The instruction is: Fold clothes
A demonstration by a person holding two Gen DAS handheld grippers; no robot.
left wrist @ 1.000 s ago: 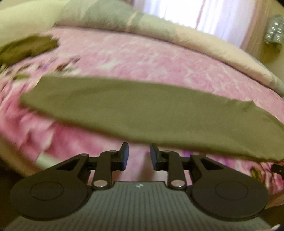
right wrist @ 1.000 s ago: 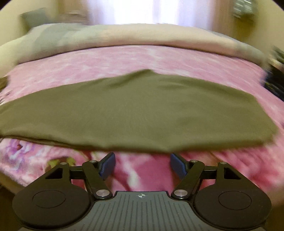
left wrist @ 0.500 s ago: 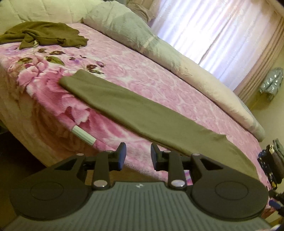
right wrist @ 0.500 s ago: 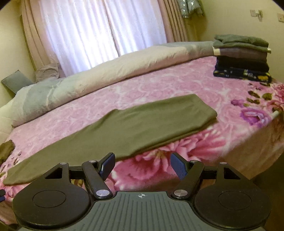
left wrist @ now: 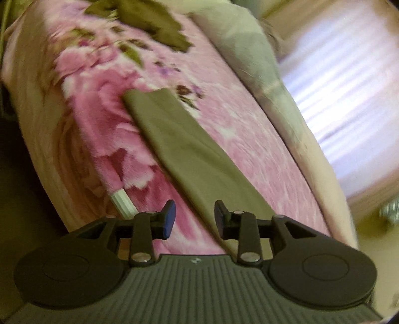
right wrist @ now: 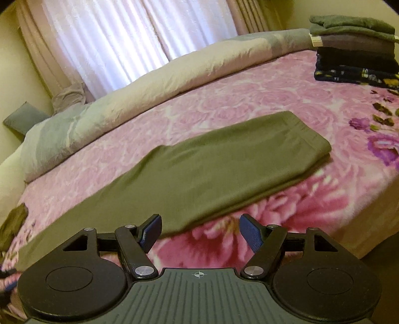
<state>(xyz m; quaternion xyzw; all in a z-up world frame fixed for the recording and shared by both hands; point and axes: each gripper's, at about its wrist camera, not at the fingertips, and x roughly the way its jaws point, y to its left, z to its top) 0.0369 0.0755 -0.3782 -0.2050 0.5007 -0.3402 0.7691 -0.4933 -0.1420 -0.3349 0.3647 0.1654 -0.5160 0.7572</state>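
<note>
Flatly, the smooth olive garment (right wrist: pixel 212 172) stripes plush floral blanket (right wrist: pixel 249 99); both hand-held grippers gape empty.

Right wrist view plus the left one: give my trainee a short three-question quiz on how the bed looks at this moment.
1. True or false: the long olive garment lies flat on the pink floral blanket, and neither tool grips it.
2. Multiple choice: where is the stack of folded clothes? A) on the floor B) at the far right corner of the bed C) on the rolled duvet
3. Fill in: a second, crumpled olive garment lies beyond the ___ end of the long one.

Key
1. True: the right tool and the left tool both stand open with nothing between the jaws; the left has just been opening.
2. B
3. Narrow.
</note>
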